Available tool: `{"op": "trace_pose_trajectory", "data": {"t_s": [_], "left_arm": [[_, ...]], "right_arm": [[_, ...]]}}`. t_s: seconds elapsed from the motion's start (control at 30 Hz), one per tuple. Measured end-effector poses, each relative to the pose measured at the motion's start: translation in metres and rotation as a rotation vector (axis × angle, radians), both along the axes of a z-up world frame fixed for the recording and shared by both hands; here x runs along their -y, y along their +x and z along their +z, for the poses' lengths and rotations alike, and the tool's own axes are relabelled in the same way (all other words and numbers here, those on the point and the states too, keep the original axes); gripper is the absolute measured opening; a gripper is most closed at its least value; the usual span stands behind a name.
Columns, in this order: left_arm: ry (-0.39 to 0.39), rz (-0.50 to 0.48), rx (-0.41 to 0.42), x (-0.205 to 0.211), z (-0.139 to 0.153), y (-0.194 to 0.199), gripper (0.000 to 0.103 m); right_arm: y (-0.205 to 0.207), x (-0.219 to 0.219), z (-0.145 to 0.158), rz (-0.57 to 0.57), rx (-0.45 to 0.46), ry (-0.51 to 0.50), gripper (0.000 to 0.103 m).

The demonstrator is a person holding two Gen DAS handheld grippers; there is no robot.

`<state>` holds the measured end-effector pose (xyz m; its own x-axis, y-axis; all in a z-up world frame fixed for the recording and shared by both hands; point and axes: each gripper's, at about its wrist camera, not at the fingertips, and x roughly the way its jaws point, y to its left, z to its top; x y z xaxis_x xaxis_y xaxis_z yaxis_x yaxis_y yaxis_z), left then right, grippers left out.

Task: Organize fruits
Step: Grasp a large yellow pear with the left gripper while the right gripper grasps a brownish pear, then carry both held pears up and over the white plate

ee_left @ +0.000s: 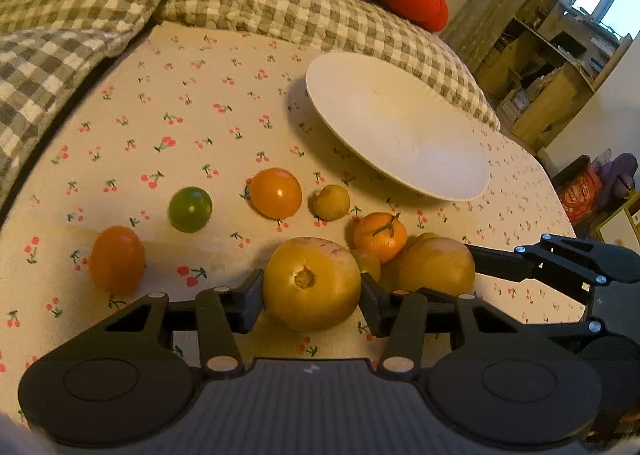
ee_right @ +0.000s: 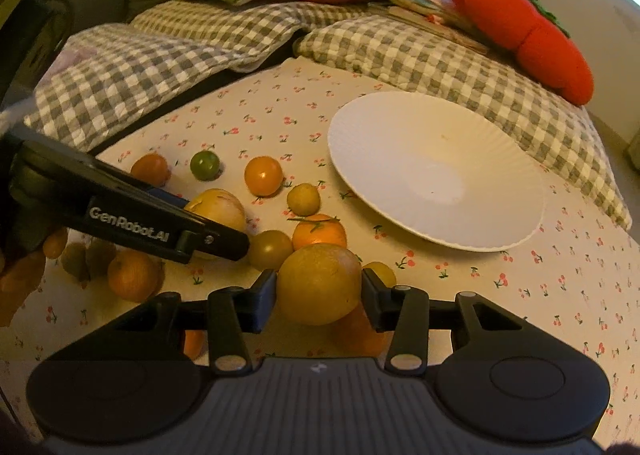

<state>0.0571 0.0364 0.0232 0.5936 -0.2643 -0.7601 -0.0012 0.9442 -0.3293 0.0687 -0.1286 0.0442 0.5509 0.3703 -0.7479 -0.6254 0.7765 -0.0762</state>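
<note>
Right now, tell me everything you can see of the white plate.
The white plate is round and shallow, with a finely ribbed rim and a smooth flat centre; it looks like paper or matte ceramic, I cannot tell which. It lies flat on the cherry-print tablecloth, its far edge close to the checked quilt. Nothing lies on it apart from a tiny speck. No fruit or gripper touches it; the nearest fruit, a small yellow one, sits apart on its left.

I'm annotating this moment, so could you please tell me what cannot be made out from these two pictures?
- Right wrist view: the left gripper's body covers part of the yellow fruit it holds.
- Right wrist view: orange fruits near the left edge are dim and partly cut off.
- Left wrist view: small fruits behind the right gripper's yellow fruit are mostly hidden.
- Both views: the white plate's underside.
</note>
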Motion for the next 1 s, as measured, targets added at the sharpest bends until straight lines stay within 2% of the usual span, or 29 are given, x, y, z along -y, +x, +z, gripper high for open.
{"op": "trace_pose_trajectory", "data": {"t_s": [0.33,0.57,0.83,1.0], "left_arm": [[-0.010,0.025,0.057,-0.005,0.019,-0.005,0.043],[-0.048,0.034,0.076,-0.008,0.033,-0.005,0.043],[-0.091,0.025,0.081,-0.003,0.045,0.015,0.043],[-0.091,0.004,0.127,0.006,0.057,0.033,0.043]], "right_arm": [[0.006,0.011,0.014,-0.053,-0.004,0.101,0.041],[0.015,0.023,0.026,-0.088,-0.007,0.190,0.041],[0.044,0.048,0.039,-0.181,-0.055,0.328,0.041],[0.058,0.058,0.041,-0.228,-0.048,0.361,0.041]]}}
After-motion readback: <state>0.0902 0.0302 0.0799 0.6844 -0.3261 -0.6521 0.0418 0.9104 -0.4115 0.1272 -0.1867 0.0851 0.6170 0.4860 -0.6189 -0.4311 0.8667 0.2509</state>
